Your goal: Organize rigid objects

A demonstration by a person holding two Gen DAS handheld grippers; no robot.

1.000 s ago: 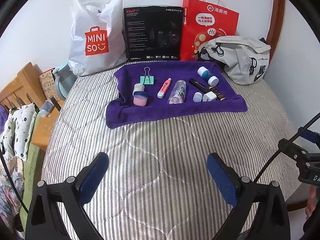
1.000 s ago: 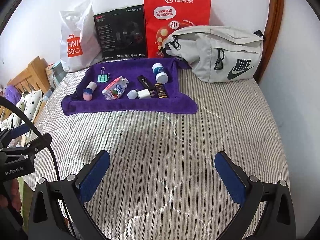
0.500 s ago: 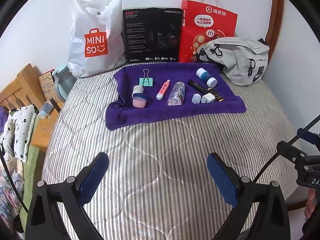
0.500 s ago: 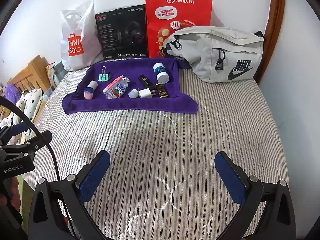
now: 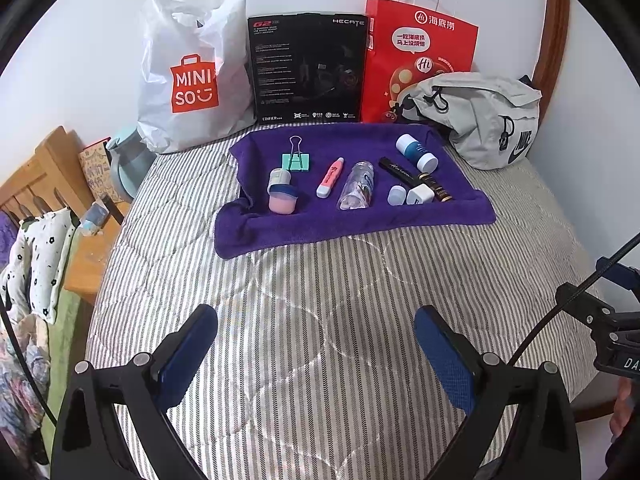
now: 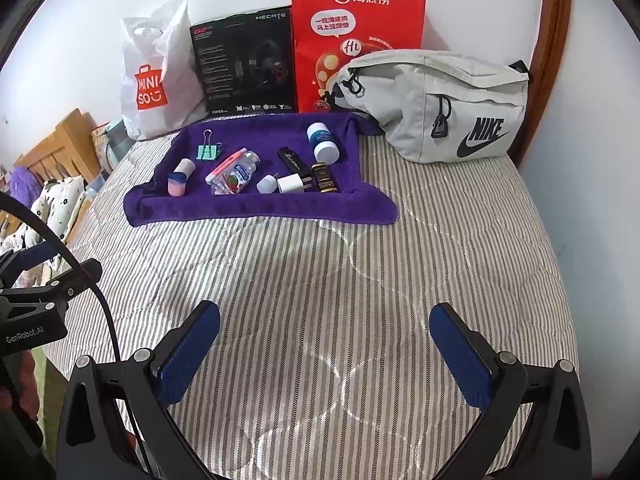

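Far beyond the fingers, the white plastic bag [image 5: 188, 76] reads "MINISO". The black box [image 5: 308, 68] right of it carries "HECATE", "G2" and "EDIFIER". The red paper bag [image 6: 356, 40] shows "Hi". The grey waist bag [image 6: 440, 104] says "NIKE". The device at the left edge [image 6: 28, 320] reads "GenRobot.AI".

A: Where's the open space around the purple towel [image 5: 352, 216]?

B: The striped bed [image 5: 320, 300] in front of it is bare, easy approach. Behind it the white bag [image 5: 188, 68], black box [image 5: 308, 68] and red bag [image 5: 420, 52] wall it off. The grey pouch [image 6: 440, 100] touches its far right corner.
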